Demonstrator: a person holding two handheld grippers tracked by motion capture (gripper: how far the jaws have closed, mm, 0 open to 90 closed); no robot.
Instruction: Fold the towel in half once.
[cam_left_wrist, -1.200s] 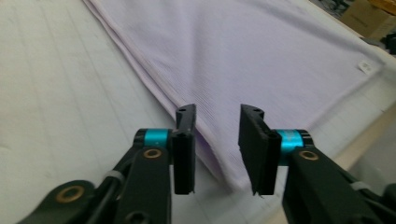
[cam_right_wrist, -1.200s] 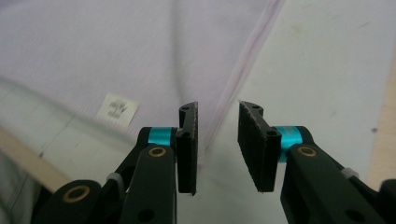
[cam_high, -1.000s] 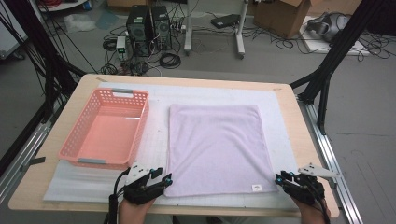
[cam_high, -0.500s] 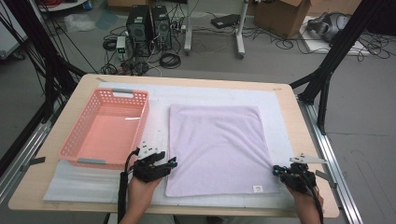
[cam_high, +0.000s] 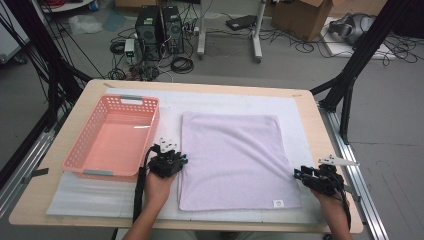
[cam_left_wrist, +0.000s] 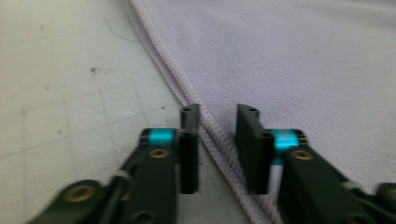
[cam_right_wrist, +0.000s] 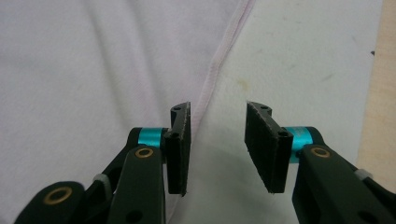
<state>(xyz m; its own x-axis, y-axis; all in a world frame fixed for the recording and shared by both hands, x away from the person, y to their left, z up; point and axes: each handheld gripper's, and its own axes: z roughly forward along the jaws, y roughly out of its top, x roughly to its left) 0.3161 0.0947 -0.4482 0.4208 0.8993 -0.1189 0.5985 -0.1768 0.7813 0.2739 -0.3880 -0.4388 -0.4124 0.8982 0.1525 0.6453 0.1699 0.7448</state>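
Note:
A pale lilac towel lies flat on the white mat. My left gripper sits at the towel's left edge, about halfway along it. In the left gripper view its jaws have just been closing and stand a narrow gap apart. The towel's stitched hem runs flat between them, and the pads are not pressing on it. My right gripper is at the towel's right edge near the front corner. Its jaws have just been opening; the left one is over the hem, with bare mat between them.
A pink plastic basket stands on the mat left of the towel, close beside my left gripper. The wooden table's right edge runs just beyond my right gripper. A small label marks the towel's front right corner.
Both hands moved away from the person along the towel's side edges, the left one farther. The left gripper now sits beside the basket's near right corner.

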